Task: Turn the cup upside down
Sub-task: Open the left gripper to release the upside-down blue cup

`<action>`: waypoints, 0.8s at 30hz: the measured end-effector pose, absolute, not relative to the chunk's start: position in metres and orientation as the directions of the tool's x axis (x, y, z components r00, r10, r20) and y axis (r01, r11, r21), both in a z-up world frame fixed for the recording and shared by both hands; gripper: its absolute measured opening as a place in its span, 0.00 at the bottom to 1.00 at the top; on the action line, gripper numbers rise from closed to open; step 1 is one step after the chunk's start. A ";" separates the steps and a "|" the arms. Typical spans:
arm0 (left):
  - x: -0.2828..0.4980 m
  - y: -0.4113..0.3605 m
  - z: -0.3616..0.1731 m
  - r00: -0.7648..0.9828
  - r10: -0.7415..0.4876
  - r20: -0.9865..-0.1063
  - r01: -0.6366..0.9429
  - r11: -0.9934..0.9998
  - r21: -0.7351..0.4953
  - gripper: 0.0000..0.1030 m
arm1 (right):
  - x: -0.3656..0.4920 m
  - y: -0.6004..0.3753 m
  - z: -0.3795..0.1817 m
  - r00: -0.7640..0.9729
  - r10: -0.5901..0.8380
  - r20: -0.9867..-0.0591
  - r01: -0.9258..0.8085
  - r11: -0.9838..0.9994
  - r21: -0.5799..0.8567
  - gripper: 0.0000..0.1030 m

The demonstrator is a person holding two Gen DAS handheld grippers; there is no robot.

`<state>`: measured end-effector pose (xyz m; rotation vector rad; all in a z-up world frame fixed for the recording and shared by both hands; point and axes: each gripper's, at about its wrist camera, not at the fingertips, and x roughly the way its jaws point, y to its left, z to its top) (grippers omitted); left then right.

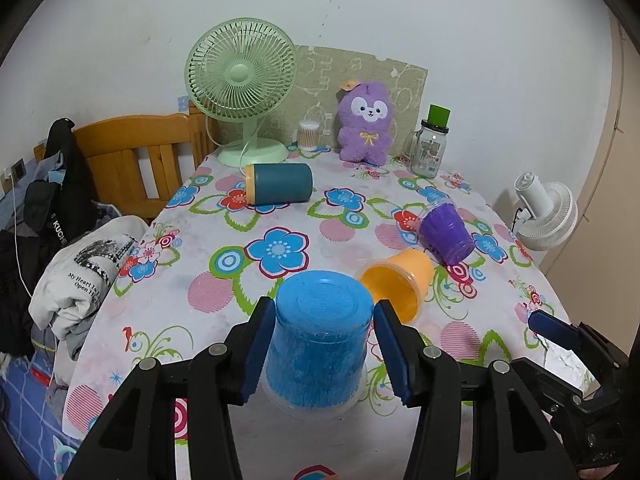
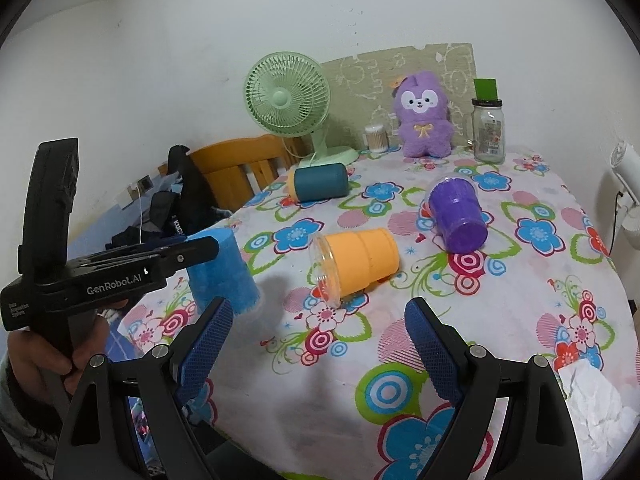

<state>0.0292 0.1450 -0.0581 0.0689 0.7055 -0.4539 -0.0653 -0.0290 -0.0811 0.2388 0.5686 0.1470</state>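
A blue cup stands upside down on the floral tablecloth, rim down, between the fingers of my left gripper. The pads sit close on both sides; I cannot tell if they press it. It also shows in the right wrist view with the left gripper around it. An orange cup lies on its side. A purple cup and a teal cup also lie on their sides. My right gripper is open and empty over the near table.
A green fan, a cotton swab jar, a purple plush and a glass jar stand at the table's far edge. Crumpled tissue lies near right. A wooden bed frame with clothes is to the left.
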 end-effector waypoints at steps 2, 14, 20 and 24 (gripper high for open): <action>0.031 0.145 -0.061 0.664 -0.379 -0.645 0.424 0.901 -0.093 0.51 | -0.065 -0.029 -0.082 0.831 0.204 -0.517 -0.072 0.962 0.263 0.87; 0.036 0.146 -0.068 0.649 -0.377 -0.661 0.414 0.904 -0.110 0.52 | -0.061 -0.028 -0.085 0.824 0.206 -0.528 -0.073 0.962 0.262 0.87; 0.038 0.148 -0.070 0.634 -0.389 -0.668 0.414 0.901 -0.132 0.56 | -0.058 -0.025 -0.088 0.818 0.212 -0.535 -0.079 0.962 0.261 0.87; 0.039 0.151 -0.069 0.622 -0.400 -0.673 0.409 0.899 -0.157 0.76 | -0.057 -0.024 -0.090 0.815 0.216 -0.538 -0.083 0.962 0.260 0.87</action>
